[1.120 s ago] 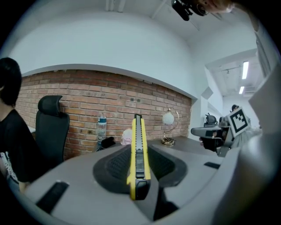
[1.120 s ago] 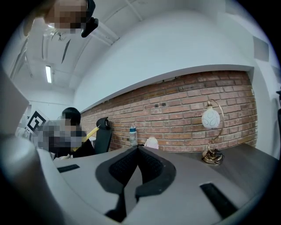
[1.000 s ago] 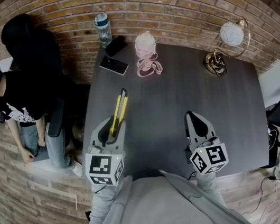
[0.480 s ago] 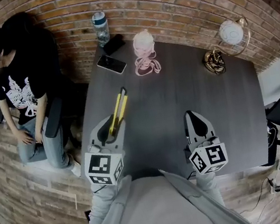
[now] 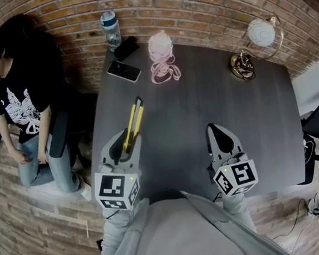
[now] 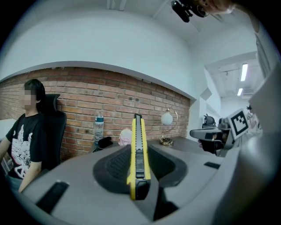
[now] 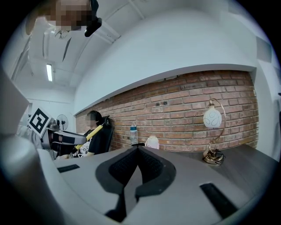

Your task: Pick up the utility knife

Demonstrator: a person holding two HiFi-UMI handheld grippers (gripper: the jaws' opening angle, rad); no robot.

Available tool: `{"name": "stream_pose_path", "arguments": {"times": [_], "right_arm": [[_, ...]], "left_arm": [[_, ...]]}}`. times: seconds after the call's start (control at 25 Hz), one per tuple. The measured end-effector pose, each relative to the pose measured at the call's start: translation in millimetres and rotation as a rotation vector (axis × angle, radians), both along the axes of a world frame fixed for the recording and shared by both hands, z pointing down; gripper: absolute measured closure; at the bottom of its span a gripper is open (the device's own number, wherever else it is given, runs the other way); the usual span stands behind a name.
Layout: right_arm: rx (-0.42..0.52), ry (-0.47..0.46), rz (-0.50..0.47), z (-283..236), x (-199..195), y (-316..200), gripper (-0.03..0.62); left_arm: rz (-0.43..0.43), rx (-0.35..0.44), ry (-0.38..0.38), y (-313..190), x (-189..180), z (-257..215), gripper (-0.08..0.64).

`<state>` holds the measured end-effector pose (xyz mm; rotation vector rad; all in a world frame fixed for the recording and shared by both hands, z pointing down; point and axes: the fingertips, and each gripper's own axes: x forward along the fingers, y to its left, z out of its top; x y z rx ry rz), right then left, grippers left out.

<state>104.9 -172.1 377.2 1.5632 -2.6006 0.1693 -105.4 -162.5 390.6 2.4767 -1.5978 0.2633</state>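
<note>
The utility knife [image 5: 133,122] is long, yellow and black. My left gripper [image 5: 126,139] is shut on its butt end, and the knife sticks out forward over the dark table [image 5: 203,98]. In the left gripper view the knife [image 6: 138,154] stands on edge between the pads, pointing at the brick wall. My right gripper [image 5: 215,128] hovers over the table's near edge, shut with nothing in it; its jaws meet at the tip [image 7: 137,148]. From the right gripper view the knife [image 7: 94,131] shows at the far left.
At the table's far end lie a phone [image 5: 123,71], a black case [image 5: 126,48], a water bottle [image 5: 110,30] and a pink cord bundle [image 5: 162,56]. A globe lamp [image 5: 261,32] stands at the far right. A person [image 5: 21,105] sits left of the table.
Both grippers have stayed where they were, the knife still held. The person at the left has straightened up from a bent-over pose.
</note>
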Motion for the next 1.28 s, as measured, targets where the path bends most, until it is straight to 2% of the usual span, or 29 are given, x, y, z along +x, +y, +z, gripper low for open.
{"name": "stream_pose_path", "arguments": {"times": [1.28], "right_arm": [[-0.012, 0.010, 0.005, 3.9, 2.6, -0.7, 0.577]], "left_arm": [[0.003, -0.006, 0.008, -1.5, 2.5, 1.7, 0.434]]}}
